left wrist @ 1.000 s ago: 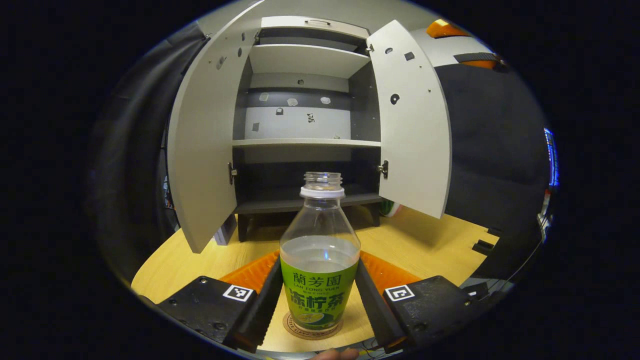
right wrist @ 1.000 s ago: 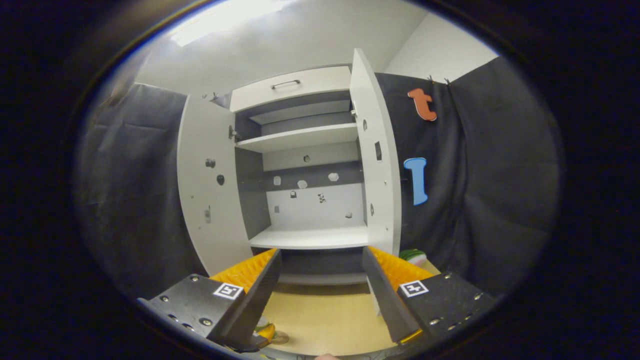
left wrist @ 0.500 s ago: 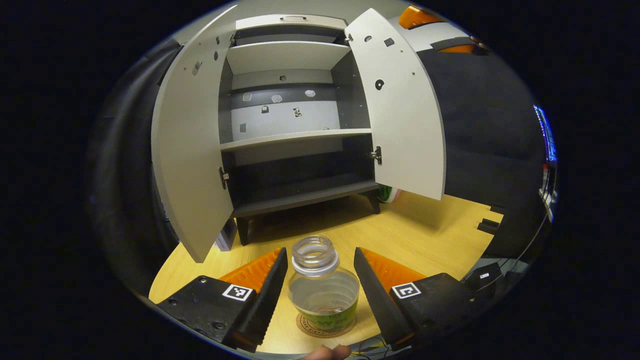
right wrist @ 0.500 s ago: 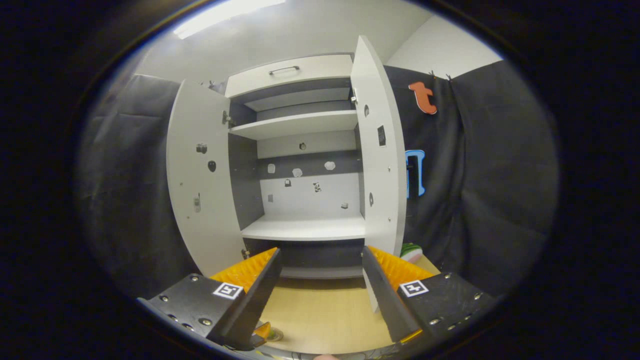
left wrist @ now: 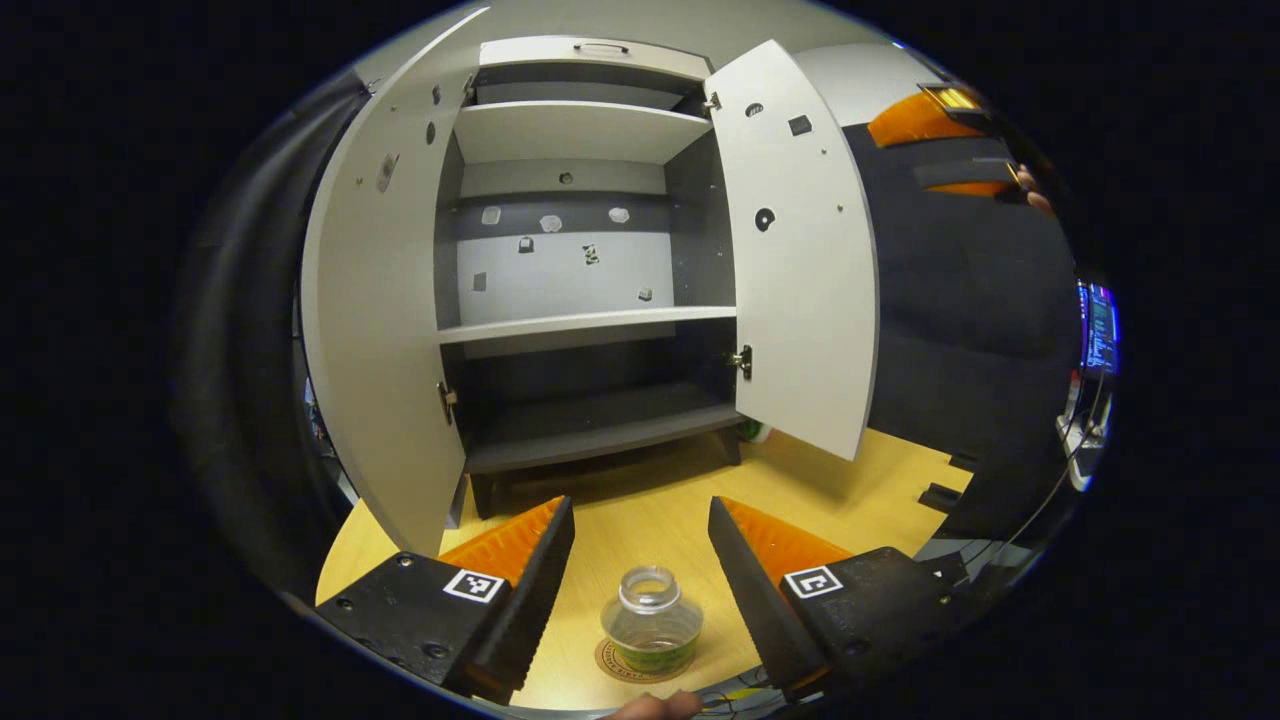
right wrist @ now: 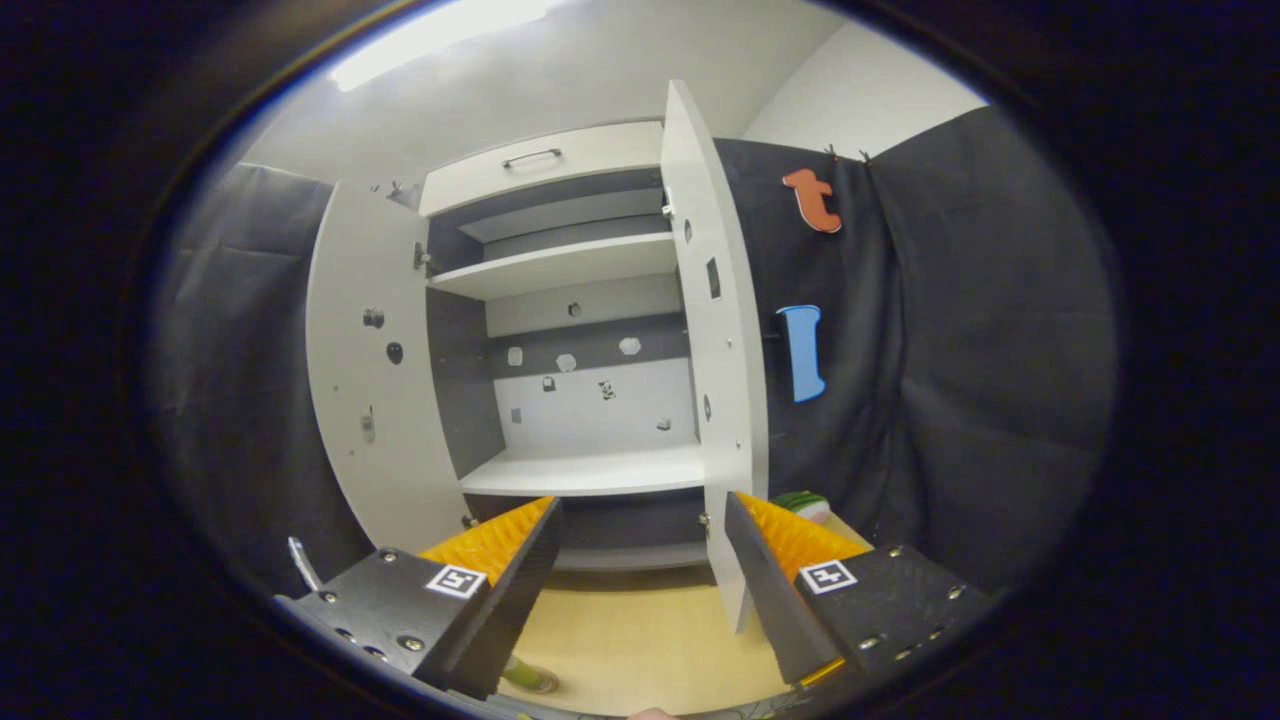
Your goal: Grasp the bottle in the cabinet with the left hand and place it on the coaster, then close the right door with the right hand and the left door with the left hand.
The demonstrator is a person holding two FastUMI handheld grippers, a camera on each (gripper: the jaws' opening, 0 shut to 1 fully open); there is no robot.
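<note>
The clear bottle (left wrist: pixel 651 633) with a green label and no cap stands upright on the round brown coaster (left wrist: pixel 612 667) on the wooden table. My left gripper (left wrist: pixel 640 560) hovers above it, open, fingers well apart and off the bottle. The cabinet has both doors swung open: left door (left wrist: pixel 375 310) and right door (left wrist: pixel 800 250); its shelves hold nothing. In the right gripper view my right gripper (right wrist: pixel 640 550) is open and holds nothing, facing the cabinet; the right door (right wrist: pixel 715 360) is seen almost edge-on just above its right finger. The bottle's base (right wrist: pixel 525 678) peeks out at the lower left.
The wooden table (left wrist: pixel 830 480) runs in front of the cabinet. A green and white object (right wrist: pixel 800 503) lies on the table behind the right door. Black cloth hangs on both sides. The other gripper (left wrist: pixel 930 120) shows at the upper right of the left gripper view.
My left gripper has let go of the bottle on the coaster and risen well above it. The right gripper has shifted slightly rightward toward the right door's edge.
</note>
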